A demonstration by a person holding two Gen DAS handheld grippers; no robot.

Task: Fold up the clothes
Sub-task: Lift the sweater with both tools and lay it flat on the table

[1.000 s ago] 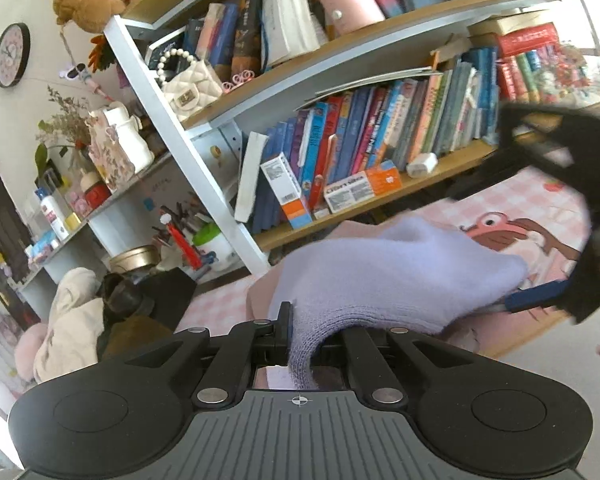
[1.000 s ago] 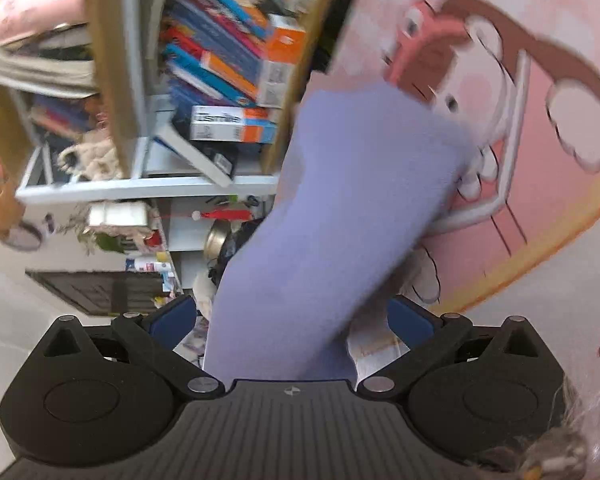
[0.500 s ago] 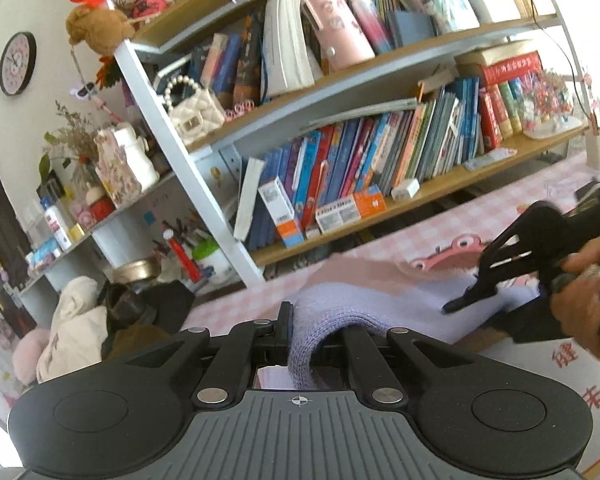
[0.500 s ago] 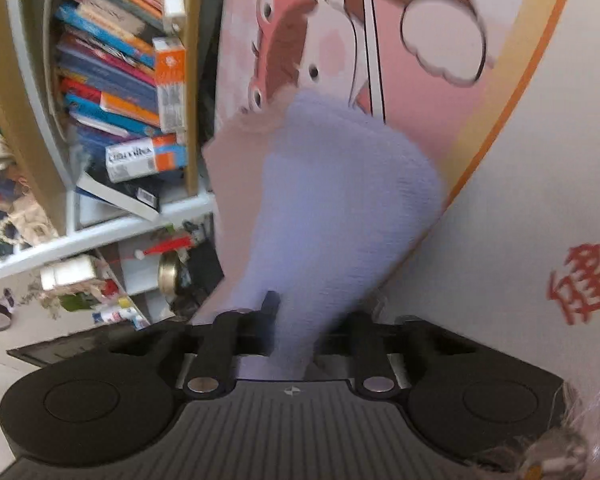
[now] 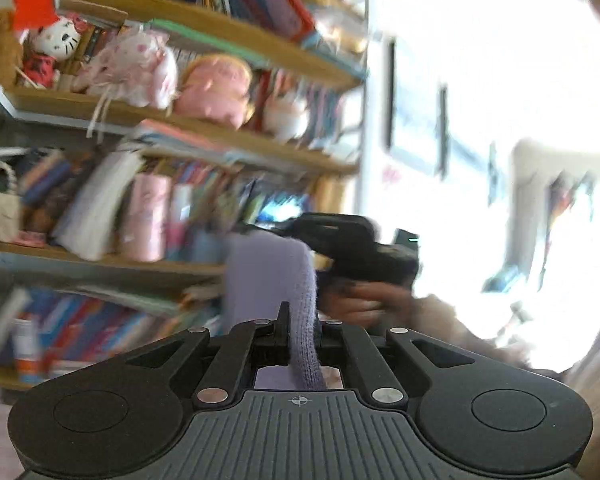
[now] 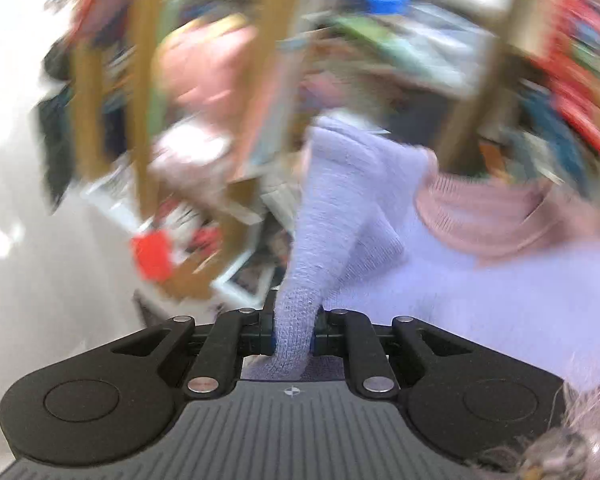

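Both the left gripper (image 5: 300, 334) and right gripper (image 6: 294, 330), jaws closed tight on the soft lilac knitted garment (image 6: 340, 200), have now lifted it off the table toward the bookshelf (image 5: 180, 120), probably to shake it flat for folding

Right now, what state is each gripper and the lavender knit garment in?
Left gripper: shut on the lavender knit garment.
Right gripper: shut on the same garment.
Lavender knit garment: pinched by both grippers, lifted in front of the bookshelf, not yet folded flat.
Pink ribbed cuff: on the garment, bunched.
Wooden bookshelf: packed with books and plush toys, blurred.
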